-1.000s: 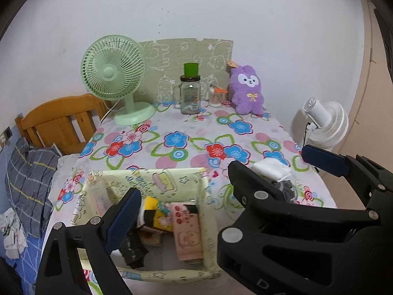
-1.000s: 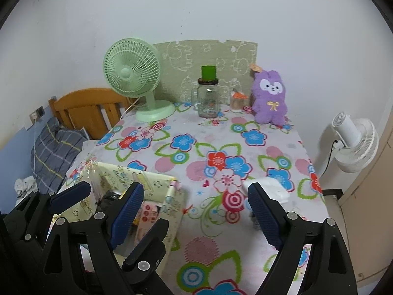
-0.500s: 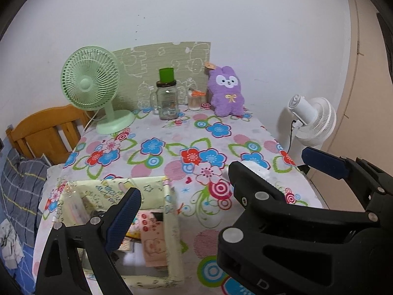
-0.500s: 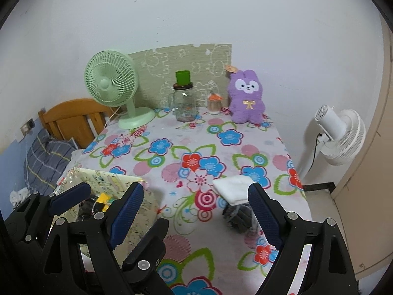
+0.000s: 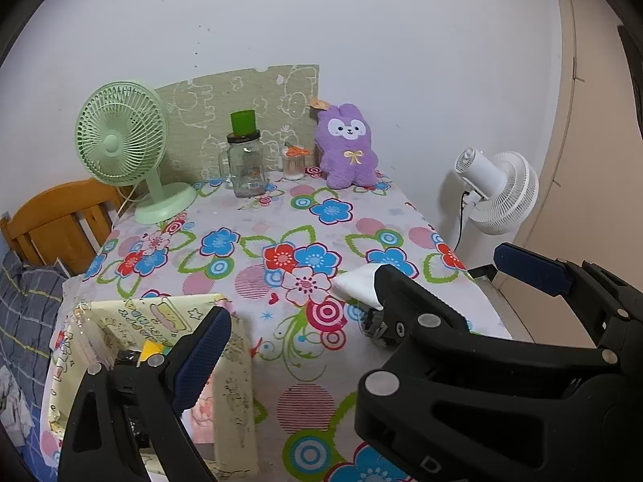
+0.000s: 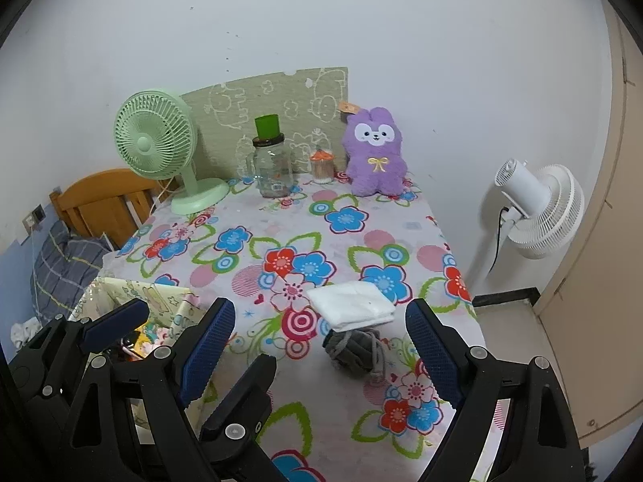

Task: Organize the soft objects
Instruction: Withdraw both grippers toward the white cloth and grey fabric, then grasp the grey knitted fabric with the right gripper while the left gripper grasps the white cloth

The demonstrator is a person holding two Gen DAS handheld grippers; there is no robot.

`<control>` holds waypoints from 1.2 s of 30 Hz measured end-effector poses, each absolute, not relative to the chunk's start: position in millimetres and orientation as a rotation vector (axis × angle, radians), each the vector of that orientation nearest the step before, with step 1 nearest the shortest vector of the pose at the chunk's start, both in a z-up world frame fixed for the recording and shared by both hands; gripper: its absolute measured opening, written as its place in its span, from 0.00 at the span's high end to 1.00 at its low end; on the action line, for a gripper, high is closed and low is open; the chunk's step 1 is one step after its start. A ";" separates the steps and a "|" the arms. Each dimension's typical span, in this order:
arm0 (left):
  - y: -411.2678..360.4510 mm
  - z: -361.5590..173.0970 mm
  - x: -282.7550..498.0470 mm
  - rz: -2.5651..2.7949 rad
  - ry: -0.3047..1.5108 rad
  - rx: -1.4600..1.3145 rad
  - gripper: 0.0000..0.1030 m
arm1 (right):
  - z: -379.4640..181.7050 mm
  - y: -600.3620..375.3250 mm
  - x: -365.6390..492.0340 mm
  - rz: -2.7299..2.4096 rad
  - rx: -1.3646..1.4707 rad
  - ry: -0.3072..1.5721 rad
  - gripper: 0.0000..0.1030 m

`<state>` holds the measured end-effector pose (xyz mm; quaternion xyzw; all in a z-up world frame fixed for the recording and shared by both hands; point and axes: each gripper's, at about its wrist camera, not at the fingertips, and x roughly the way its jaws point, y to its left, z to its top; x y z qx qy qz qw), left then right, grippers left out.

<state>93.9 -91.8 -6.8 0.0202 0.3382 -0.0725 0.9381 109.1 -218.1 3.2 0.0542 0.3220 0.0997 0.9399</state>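
Fuzzy purple plush [image 6: 374, 152], smooth white folded cloth [image 6: 350, 305], glossy floral tablecloth [image 6: 257, 249].

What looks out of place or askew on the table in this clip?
Nothing is spilled or damaged. Only the folded white cloth and grey bundle lie loose near the table's right edge, outside the storage box. Both grippers, right gripper and left gripper, are open and empty.

White wall [image 6: 361, 20]; wooden headboard [image 6: 104, 201], floral-clothed table [image 6: 281, 241], white floor fan [image 6: 538, 209]
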 end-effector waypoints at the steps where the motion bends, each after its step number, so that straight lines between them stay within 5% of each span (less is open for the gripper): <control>1: -94.2 -7.6 94.4 -0.147 0.692 0.042 0.06 | 1.8 -220.5 109.8 0.202 0.113 0.658 0.14; 36: -136.1 -95.2 130.0 -0.116 0.834 0.014 0.07 | -89.2 -256.5 149.1 0.202 0.138 0.719 0.14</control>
